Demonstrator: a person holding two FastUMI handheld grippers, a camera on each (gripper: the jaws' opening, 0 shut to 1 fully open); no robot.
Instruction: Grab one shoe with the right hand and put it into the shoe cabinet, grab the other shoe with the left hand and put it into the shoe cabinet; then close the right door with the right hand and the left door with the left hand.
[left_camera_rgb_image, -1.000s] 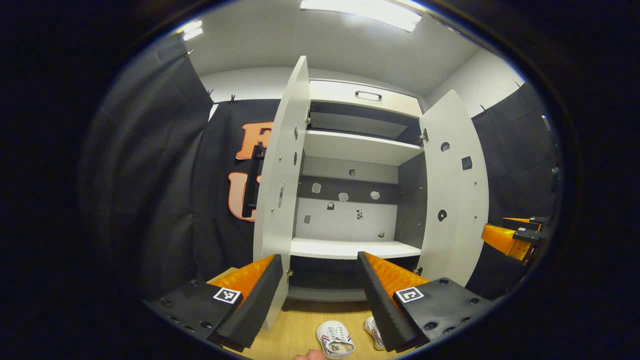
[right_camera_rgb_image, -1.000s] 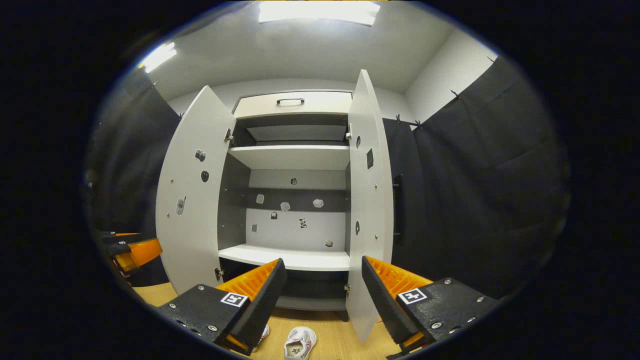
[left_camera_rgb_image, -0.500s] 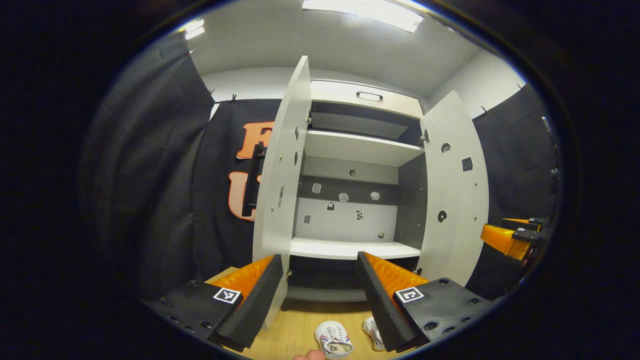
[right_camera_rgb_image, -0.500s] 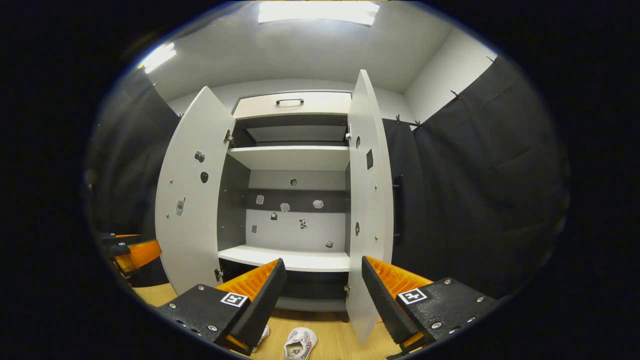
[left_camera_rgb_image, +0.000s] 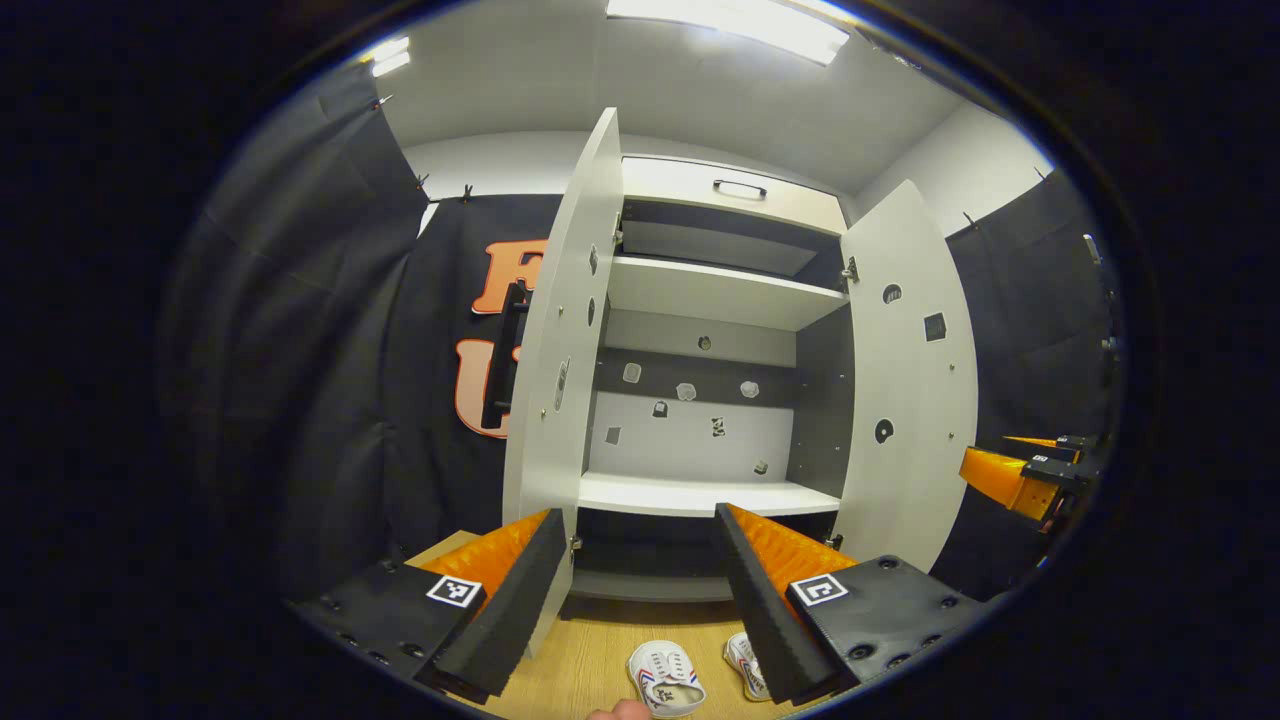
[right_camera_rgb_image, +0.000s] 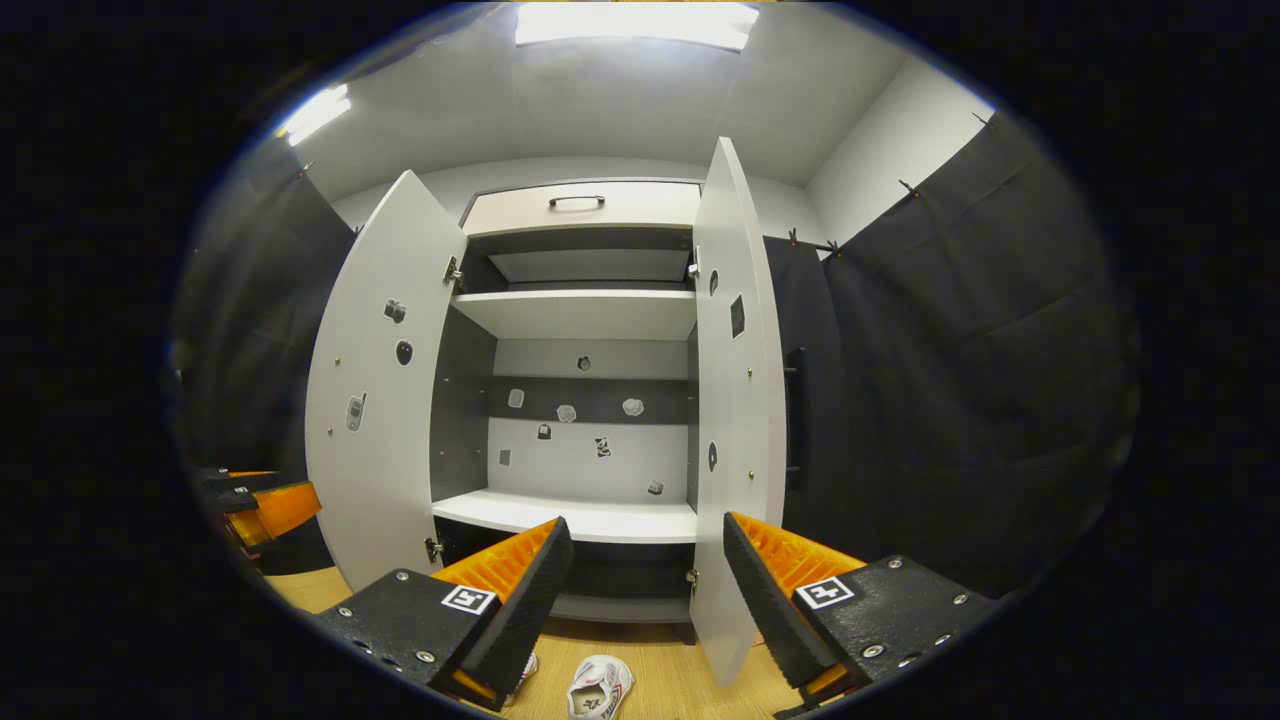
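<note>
In the left gripper view, almost nothing had changed over the last second: the scene had slid only slightly, so the left gripper (left_camera_rgb_image: 640, 590) had barely drifted and no reach had begun. Its jaws stood wide apart and empty, held up in front of the shoe cabinet (left_camera_rgb_image: 715, 300). Both shoes lay on the wooden floor (left_camera_rgb_image: 590, 655) just below the cabinet's base, the nearer shoe (left_camera_rgb_image: 667, 678) between the jaws' lower ends and the second shoe (left_camera_rgb_image: 745, 665) beside it, partly hidden by the right-hand jaw. The left door (left_camera_rgb_image: 555, 390) and the right door (left_camera_rgb_image: 905, 390) both stood swung open. The lower shelf (left_camera_rgb_image: 700, 495) and the upper shelf (left_camera_rgb_image: 715, 293) held no shoes; only small stickers dotted the back panel. The other gripper showed at the far right edge (left_camera_rgb_image: 1030, 470), well apart from the shoes.

In the right gripper view, the shift was equally slight. The right gripper (right_camera_rgb_image: 640, 590) hung with its jaws apart, gripping nothing. One shoe (right_camera_rgb_image: 598, 688) lay on the floor below, and a sliver of the other (right_camera_rgb_image: 527, 665) peeked out behind the left-hand jaw. The cabinet's shelves (right_camera_rgb_image: 575, 515) were bare here too, with both doors open.

By this reading, the task had not really started: the first grab with the right hand was yet to come.
</note>
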